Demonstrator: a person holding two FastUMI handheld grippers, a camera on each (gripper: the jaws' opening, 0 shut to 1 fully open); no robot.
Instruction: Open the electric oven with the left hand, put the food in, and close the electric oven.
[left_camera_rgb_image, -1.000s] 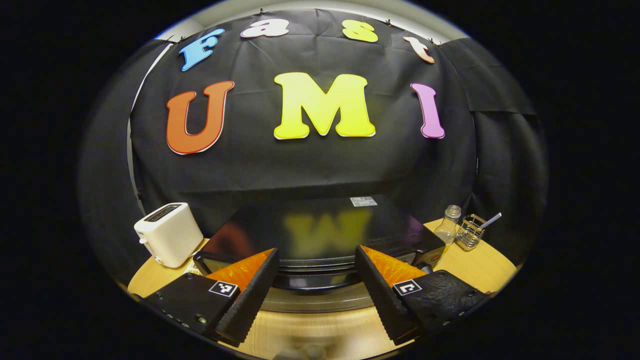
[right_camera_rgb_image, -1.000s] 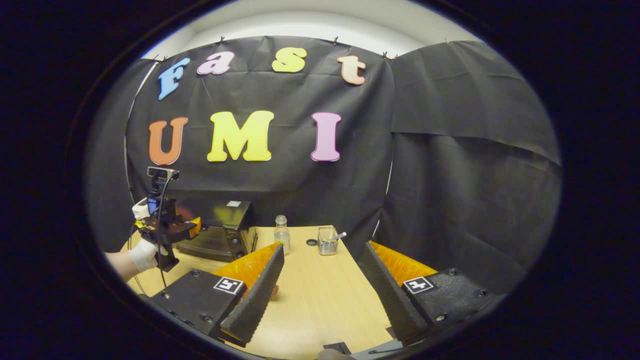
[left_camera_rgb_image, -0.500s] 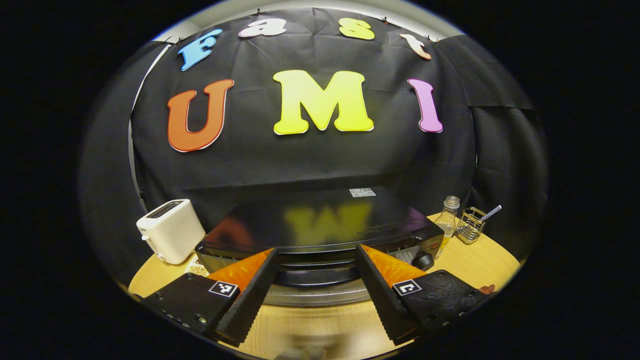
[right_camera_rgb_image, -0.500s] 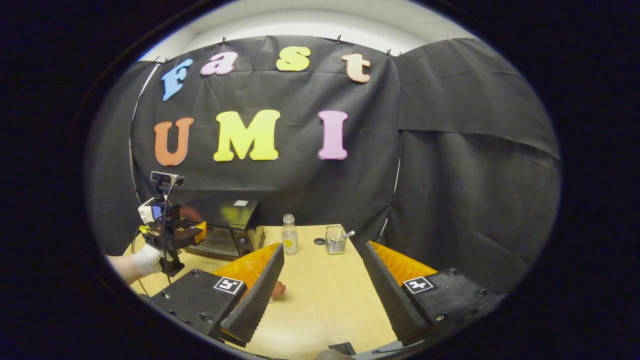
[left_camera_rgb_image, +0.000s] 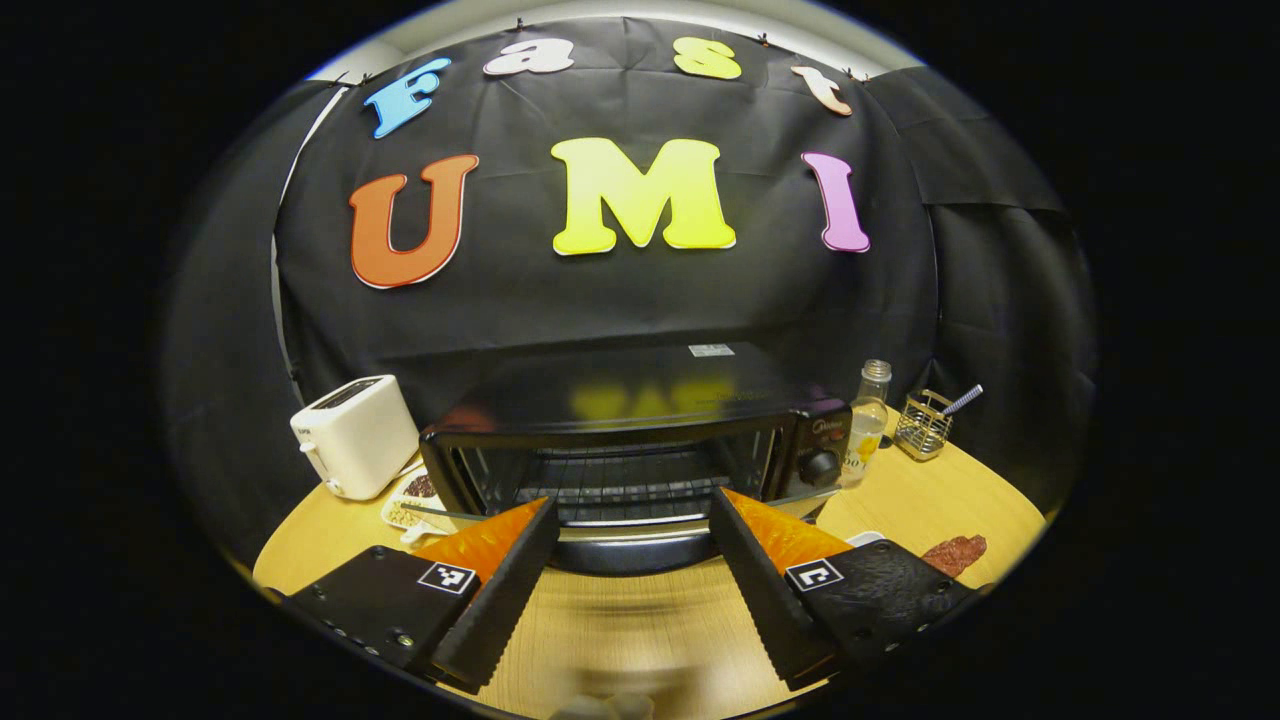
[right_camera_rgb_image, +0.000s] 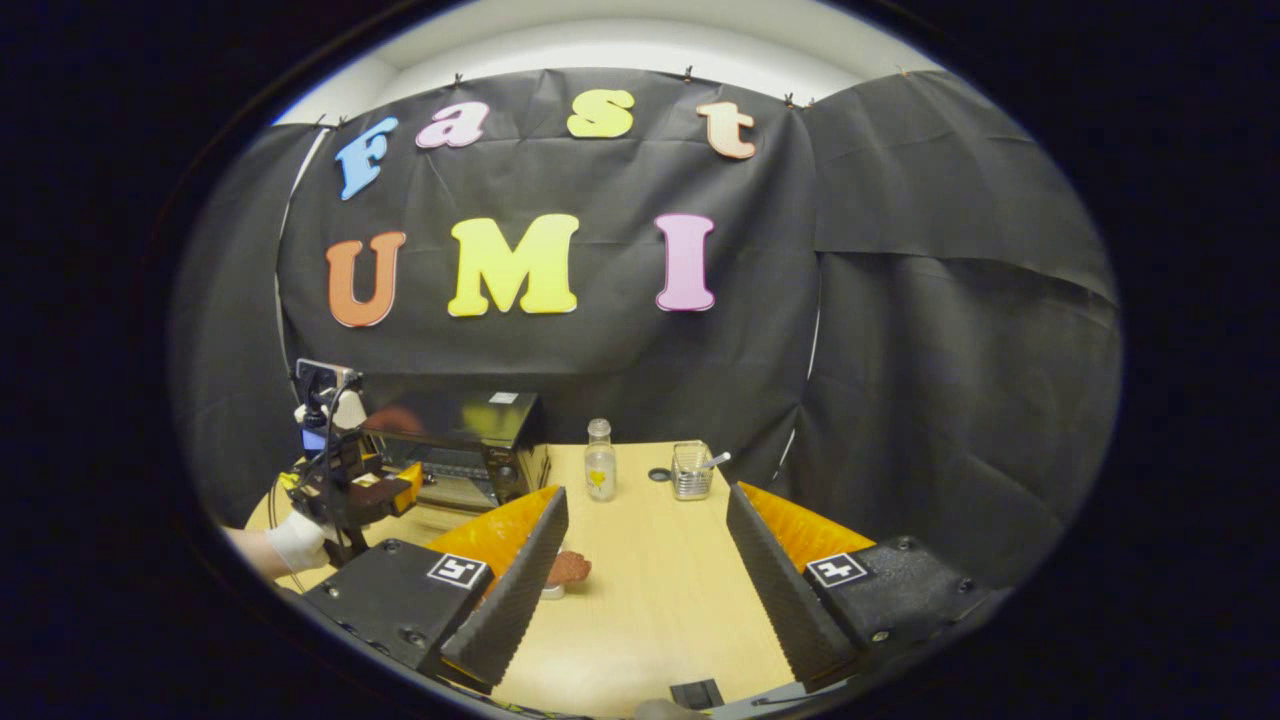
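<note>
The black electric oven (left_camera_rgb_image: 640, 420) stands in front of my left gripper (left_camera_rgb_image: 632, 500), which is open. The oven door (left_camera_rgb_image: 620, 545) hangs down and the wire rack (left_camera_rgb_image: 630, 480) inside shows. The door's dark handle lies between my left fingers, with no finger pressing on it. A reddish-brown piece of food (left_camera_rgb_image: 955, 552) lies on the table to the right. In the right gripper view the food (right_camera_rgb_image: 570, 568) sits beside the left finger of my open right gripper (right_camera_rgb_image: 648, 490). There a gloved hand holds the left gripper (right_camera_rgb_image: 350, 485) in front of the oven (right_camera_rgb_image: 470, 440).
A white toaster (left_camera_rgb_image: 355, 435) stands left of the oven, with a small dish (left_camera_rgb_image: 415, 495) by it. To the oven's right are a glass bottle (right_camera_rgb_image: 600, 465), a wire basket (right_camera_rgb_image: 690, 470) and a dark cap (right_camera_rgb_image: 658, 474). The wooden table (right_camera_rgb_image: 660, 590) spreads ahead of my right gripper.
My left gripper has dropped and drawn back with the door handle between its fingers. The oven door has swung down, baring the rack. The right gripper view has shifted slightly, showing more of the food.
</note>
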